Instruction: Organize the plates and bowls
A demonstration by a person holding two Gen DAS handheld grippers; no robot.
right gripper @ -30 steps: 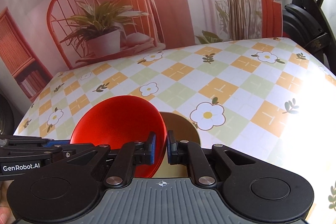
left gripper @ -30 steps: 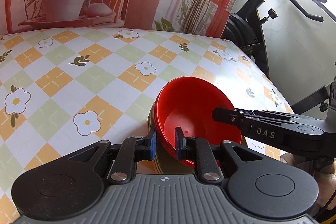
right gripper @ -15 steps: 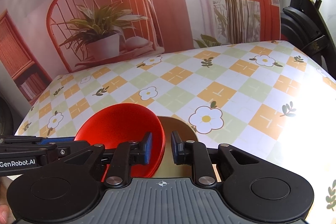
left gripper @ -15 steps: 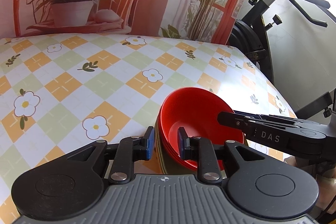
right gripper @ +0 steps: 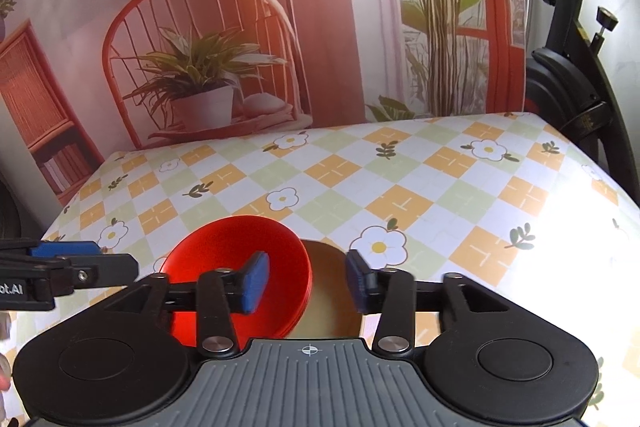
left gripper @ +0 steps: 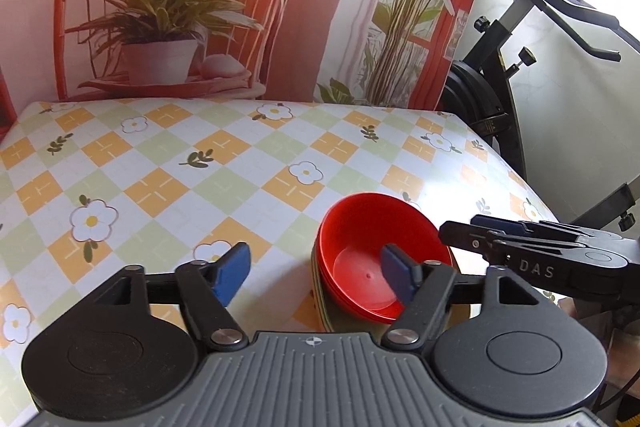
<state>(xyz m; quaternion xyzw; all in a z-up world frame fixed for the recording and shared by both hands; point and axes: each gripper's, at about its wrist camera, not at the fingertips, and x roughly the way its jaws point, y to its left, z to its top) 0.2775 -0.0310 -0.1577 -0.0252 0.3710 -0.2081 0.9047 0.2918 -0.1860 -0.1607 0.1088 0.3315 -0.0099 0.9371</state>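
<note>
Both the left hand-held gripper [left gripper: 316, 273] and right hand-held gripper [right gripper: 307, 281] are spread wide, released, flanking red bowls [left gripper: 372, 247] stacked on tan plates [right gripper: 326, 295] on the counter [left gripper: 160, 167].

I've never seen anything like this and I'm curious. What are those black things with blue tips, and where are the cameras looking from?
Those are two tongs that a person holds, one in each hand. Each carries a camera looking forward along its blue tips, so you get two pictures of the same table. One picture is from the left tongs, the other from the right tongs. Both are open and hold nothing. On the flowery tablecloth sits a stack of red bowls, resting on a pile of tan plates. Each tongs also shows at the side of the other's picture.
</note>
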